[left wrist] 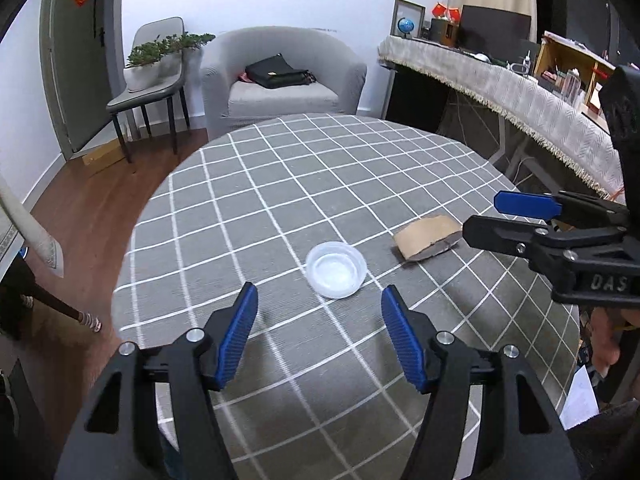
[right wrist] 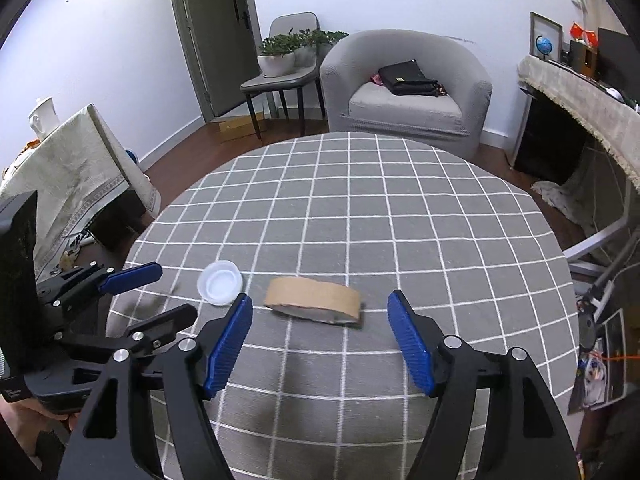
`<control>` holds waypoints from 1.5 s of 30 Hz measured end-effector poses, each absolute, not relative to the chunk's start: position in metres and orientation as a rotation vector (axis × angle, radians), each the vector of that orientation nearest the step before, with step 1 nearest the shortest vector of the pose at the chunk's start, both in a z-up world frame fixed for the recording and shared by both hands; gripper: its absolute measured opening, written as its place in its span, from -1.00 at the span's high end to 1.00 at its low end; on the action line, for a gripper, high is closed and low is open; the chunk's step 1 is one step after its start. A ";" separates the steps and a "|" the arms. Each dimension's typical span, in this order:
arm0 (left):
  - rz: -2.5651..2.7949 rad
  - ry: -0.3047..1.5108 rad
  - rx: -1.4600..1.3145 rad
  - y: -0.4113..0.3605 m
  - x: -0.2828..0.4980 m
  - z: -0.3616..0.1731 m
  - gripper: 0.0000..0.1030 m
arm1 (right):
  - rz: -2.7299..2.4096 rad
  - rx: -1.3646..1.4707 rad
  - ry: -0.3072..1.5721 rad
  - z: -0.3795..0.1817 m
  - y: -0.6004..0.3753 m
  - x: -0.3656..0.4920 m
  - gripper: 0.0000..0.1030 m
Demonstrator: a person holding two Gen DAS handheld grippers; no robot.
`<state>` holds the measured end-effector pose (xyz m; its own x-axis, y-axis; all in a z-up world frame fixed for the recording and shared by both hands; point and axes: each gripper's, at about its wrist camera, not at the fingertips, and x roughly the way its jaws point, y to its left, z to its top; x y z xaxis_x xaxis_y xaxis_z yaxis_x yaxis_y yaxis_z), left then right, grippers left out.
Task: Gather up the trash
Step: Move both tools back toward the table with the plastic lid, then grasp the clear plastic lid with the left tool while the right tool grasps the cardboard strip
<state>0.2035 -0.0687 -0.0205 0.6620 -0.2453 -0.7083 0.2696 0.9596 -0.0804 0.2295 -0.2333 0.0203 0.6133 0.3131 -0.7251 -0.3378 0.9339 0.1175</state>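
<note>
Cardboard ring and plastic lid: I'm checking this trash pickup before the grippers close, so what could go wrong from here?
1. The cardboard ring is squashed flat and wide; the open right gripper may press it down rather than pinch it.
2. The plastic lid is shallow and smooth, so the open left gripper may slide it across the tablecloth.
3. The grippers are close side by side and could collide.

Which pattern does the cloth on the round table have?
The tablecloth is grey with a grid of thin white lines. It shows best in the right wrist view.
</note>
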 end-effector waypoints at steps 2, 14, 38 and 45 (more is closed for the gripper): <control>-0.291 0.804 0.038 -0.074 0.207 -0.023 -0.31 | 0.370 -0.030 0.835 0.019 -0.237 0.230 -0.44; -0.226 0.855 0.033 -0.084 0.226 -0.038 -0.20 | 0.348 -0.041 0.862 0.010 -0.249 0.229 -0.59; -0.191 0.819 -0.043 -0.053 0.219 -0.023 0.19 | 0.353 -0.133 0.911 -0.009 -0.200 0.240 -0.73; -0.184 0.815 -0.026 -0.044 0.213 -0.021 0.19 | 0.319 -0.110 0.921 -0.012 -0.189 0.247 -0.73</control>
